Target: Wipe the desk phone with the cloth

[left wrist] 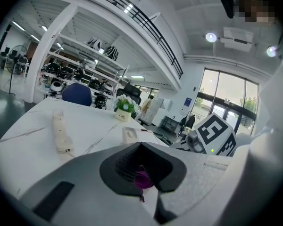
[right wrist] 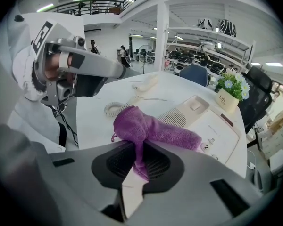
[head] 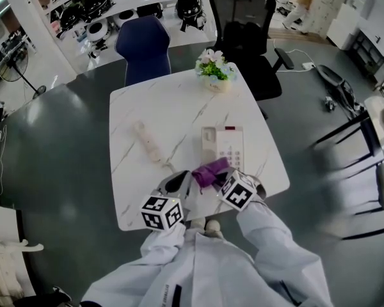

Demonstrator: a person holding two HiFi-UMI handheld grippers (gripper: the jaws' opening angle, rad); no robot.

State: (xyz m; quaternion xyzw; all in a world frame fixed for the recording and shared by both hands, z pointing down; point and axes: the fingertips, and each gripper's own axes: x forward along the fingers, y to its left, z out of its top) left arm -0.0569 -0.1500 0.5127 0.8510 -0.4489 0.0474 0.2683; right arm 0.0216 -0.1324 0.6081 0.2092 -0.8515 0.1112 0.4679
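Note:
The beige desk phone (head: 230,147) (right wrist: 212,126) lies on the white marble table (head: 179,101). Its handset (head: 147,142) (left wrist: 61,131) rests off the cradle to the left, on its coiled cord (right wrist: 114,108). My right gripper (right wrist: 139,150) (head: 223,179) is shut on a purple cloth (right wrist: 151,126) (head: 210,170), which drapes over the phone's near edge. To the left of the cloth, my left gripper (left wrist: 142,174) (head: 182,183) looks shut. A bit of purple cloth (left wrist: 142,179) shows just past its tips, and I cannot tell whether they touch.
A small flower pot (head: 214,69) (right wrist: 231,93) stands at the table's far edge. Behind the table are a blue chair (head: 143,47) and a black office chair (head: 246,24). My grippers work close to the table's near edge (head: 198,217).

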